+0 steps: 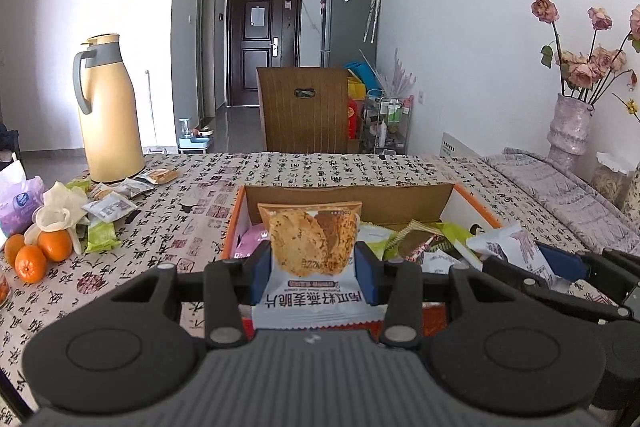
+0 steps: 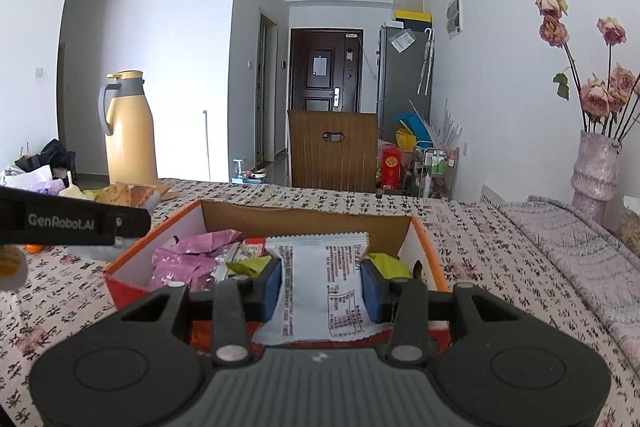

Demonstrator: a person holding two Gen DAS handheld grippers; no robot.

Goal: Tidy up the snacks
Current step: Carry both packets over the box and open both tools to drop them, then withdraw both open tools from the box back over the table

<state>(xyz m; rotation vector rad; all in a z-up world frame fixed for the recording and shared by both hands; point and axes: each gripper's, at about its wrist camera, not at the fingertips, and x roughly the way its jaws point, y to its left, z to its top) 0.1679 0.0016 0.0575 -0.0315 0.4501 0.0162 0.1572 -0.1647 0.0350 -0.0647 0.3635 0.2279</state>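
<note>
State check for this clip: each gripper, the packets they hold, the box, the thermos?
left gripper: shut on cracker packet
right gripper: shut on white packet
cardboard box: open, holding snacks
thermos: upright, lid on
loose snacks: still on the table

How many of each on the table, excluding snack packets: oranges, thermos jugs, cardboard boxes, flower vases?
Round oranges: 3
Tall beige thermos jug with grey handle: 1
Open orange-sided cardboard box: 1
Pale pink textured flower vase: 1
Total: 6
</note>
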